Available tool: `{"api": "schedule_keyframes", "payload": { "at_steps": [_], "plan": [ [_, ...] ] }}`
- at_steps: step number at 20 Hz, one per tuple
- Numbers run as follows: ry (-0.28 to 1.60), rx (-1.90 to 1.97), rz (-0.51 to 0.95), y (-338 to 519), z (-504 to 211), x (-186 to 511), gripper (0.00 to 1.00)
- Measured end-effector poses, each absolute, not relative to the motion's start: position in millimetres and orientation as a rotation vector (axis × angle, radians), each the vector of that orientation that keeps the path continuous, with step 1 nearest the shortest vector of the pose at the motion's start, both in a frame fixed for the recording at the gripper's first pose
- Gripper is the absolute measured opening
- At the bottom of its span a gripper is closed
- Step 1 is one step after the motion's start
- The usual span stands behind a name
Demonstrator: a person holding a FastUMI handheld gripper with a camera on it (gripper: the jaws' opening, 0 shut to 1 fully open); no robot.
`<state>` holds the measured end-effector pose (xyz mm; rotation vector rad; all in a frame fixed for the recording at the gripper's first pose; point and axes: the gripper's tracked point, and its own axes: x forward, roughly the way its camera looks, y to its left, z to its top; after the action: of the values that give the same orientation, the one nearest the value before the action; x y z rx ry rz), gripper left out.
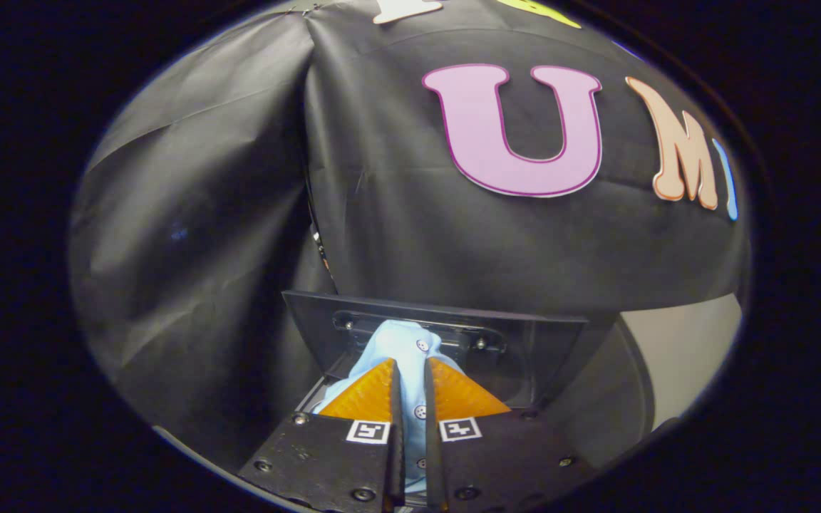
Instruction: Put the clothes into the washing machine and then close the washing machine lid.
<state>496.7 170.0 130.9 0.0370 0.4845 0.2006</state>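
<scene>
Gripper: fingers nearly together, clamped on a fold of light-blue cloth; a narrow strip of the cloth shows in the slit between them, down to the finger bases.

Garment: light-blue, small buttons along a placket, most likely a shirt. Pinched between the fingers, bunching up just past the tips and spilling a little to the left of the left finger. Held in the air, not yet released.

Washer: dark body just ahead of and below the fingers; the opening itself is hidden behind fingers and cloth, so I cannot tell whether any of the garment hangs inside it.

Lid: dark panel with a handle recess and screws, standing raised directly beyond the garment. Open.

Wall: black cloth, well beyond the lid; a pale patch shows to the right of the washer.

Status, as judged: garment picked up and carried to the machine, positioned in front of the raised lid. Remaining: lower it into the drum, let go, then shut the lid.
</scene>
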Motion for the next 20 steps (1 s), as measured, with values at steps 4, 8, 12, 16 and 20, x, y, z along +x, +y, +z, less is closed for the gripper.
{"api": "schedule_keyframes", "payload": {
  "at_steps": [4,8,12,16,20],
  "plan": [
    [0.488,-0.029,0.213,177.3,115.2,508.4,0.12],
    [0.486,0.01,0.204,177.3,114.2,509.4,0.12],
    [0.477,-0.004,0.195,174.5,112.6,509.0,0.16],
    [0.442,-0.017,0.169,169.6,115.2,508.3,0.27],
    [0.453,-0.126,0.15,160.6,104.1,501.4,0.59]
  ]
}}
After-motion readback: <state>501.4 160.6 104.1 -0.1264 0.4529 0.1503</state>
